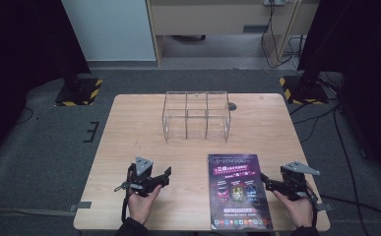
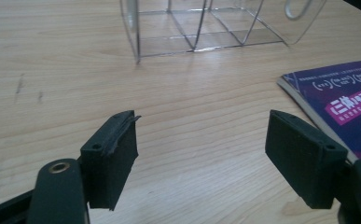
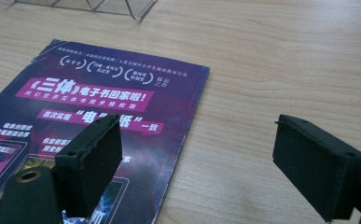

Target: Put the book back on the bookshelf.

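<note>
1. A wooden table (image 1: 129,128) takes up the middle of the high view, with grey floor around it and dark curtains at the upper left and upper right of the frame.
2. A clear plastic box (image 1: 196,115) with inner dividers stands at the upper centre of the table, well apart from both hands. In the left gripper view it sits at the top centre (image 2: 201,25); in the right gripper view only its lower edge (image 3: 99,7) crosses the top left.
3. A purple magazine (image 1: 238,191) lies flat in the lower centre-right of the high view, its bottom edge near the table's near edge. It has white and pink printed text on its cover.
4. The left gripper (image 1: 164,176) is in the lower left-centre of the high view, held by the left hand (image 1: 141,199) to the left of the magazine. Its jaws stand wide apart over bare wood, with nothing between them (image 2: 201,156); the magazine (image 2: 341,98) lies at the right edge of that view.
5. The right gripper (image 1: 266,181) is in the lower right of the high view, held by the right hand (image 1: 299,206), just beside the magazine's right edge. Its jaws are wide apart and hold nothing (image 3: 197,161); the left jaw hangs over the magazine cover (image 3: 99,107), the right over bare table.
</note>
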`<state>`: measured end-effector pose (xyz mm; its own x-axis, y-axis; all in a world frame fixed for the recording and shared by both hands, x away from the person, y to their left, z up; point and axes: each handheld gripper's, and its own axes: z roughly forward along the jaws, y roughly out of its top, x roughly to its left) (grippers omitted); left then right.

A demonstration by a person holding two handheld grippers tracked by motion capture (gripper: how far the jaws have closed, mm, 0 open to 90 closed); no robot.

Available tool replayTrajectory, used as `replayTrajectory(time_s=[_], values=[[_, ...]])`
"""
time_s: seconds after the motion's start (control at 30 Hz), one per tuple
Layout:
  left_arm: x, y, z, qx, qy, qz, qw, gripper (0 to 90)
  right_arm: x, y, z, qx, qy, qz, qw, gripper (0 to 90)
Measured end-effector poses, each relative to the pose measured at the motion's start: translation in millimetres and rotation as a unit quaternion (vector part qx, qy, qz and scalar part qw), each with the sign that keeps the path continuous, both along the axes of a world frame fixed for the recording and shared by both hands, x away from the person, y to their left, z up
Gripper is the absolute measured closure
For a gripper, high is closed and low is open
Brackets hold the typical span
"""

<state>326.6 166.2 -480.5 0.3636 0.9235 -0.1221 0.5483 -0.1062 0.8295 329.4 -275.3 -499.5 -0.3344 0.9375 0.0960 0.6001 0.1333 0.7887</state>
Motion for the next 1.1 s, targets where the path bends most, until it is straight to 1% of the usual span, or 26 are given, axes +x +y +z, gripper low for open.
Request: replayTrajectory(time_s=[0.07,0.13,0.17,0.2,0.23,0.27,0.3,0.37,0.47,0.5,0.53,0.57,0.63,0.7,0.8,0.83,0.9,0.97,1.0,1.1], values=[[0.9,-6.4,0.8,-0.002,0.001,-0.007,1.0000,24.2,-0.6,1.0,-0.1,0.000,0.001,0.003,1.0000,17.2],[1.3,-13.6,1.2,0.001,0.000,-0.013,0.9999,24.0,-1.4,3.0,-1.1,0.001,-0.002,0.007,1.0000,18.4],[1.6,-20.2,0.8,0.001,0.002,-0.019,0.9998,24.0,-1.6,3.8,-1.4,0.001,0.000,0.007,1.0000,18.4],[1.6,-20.2,0.8,0.001,0.002,-0.019,0.9998,24.0,-1.6,3.8,-1.4,0.001,0.000,0.007,1.0000,18.4],[1.6,-23.4,0.3,0.002,0.003,-0.023,0.9997,24.0,-2.0,5.9,-3.1,0.001,-0.006,0.008,0.9999,18.8],[1.6,-30.3,-1.2,0.001,0.002,-0.028,0.9996,23.7,-2.2,6.8,-3.9,0.002,-0.008,0.009,0.9999,19.0],[1.6,-30.3,-1.2,0.001,0.002,-0.028,0.9996,23.4,-2.3,7.6,-4.9,0.001,-0.008,0.012,0.9999,19.1],[1.5,-36.5,-2.3,-0.004,0.004,-0.034,0.9994,23.3,-2.5,9.1,-5.8,0.003,-0.006,0.011,0.9999,19.2],[1.6,-53.3,-5.9,-0.009,0.007,-0.042,0.9990,23.3,-2.5,12.2,-9.2,0.001,0.000,0.017,0.9999,19.4],[1.6,-53.3,-5.9,-0.009,0.007,-0.042,0.9990,23.3,-2.4,12.7,-9.9,0.000,0.001,0.018,0.9998,19.3],[1.4,-61.1,-8.2,-0.010,0.009,-0.048,0.9988,23.3,-2.5,13.1,-10.4,0.000,0.003,0.019,0.9998,19.2],[1.4,-61.1,-8.2,-0.010,0.009,-0.048,0.9988,23.4,-2.5,13.2,-10.9,0.000,0.003,0.020,0.9998,19.1],[1.6,-69.1,-10.9,-0.012,0.013,-0.051,0.9985,23.4,-2.6,14.1,-12.1,0.001,0.005,0.020,0.9998,19.0],[1.6,-77.1,-13.5,-0.012,0.013,-0.056,0.9983,23.4,-2.5,14.2,-12.7,0.001,0.005,0.021,0.9998,19.0],[2.0,-87.9,-16.6,-0.005,0.017,-0.065,0.9977,23.4,-2.7,15.7,-15.1,-0.001,0.009,0.024,0.9997,19.0],[1.9,-94.3,-18.7,-0.003,0.018,-0.070,0.9974,23.4,-2.8,16.0,-15.6,-0.001,0.009,0.025,0.9996,19.0],[1.7,-97.4,-20.0,-0.006,0.019,-0.071,0.9973,23.6,-3.3,17.3,-16.6,0.001,0.013,0.029,0.9995,19.0],[1.3,-103.1,-22.7,-0.007,0.022,-0.075,0.9969,23.9,-3.3,18.0,-17.5,0.001,0.011,0.030,0.9995,18.9],[1.2,-105.6,-24.1,-0.006,0.025,-0.077,0.9967,24.0,-4.1,19.5,-18.7,0.002,0.014,0.031,0.9994,18.3],[1.3,-111.8,-28.5,0.000,0.030,-0.081,0.9962,24.6,-3.8,20.3,-20.8,0.000,0.012,0.035,0.9993,17.8]])
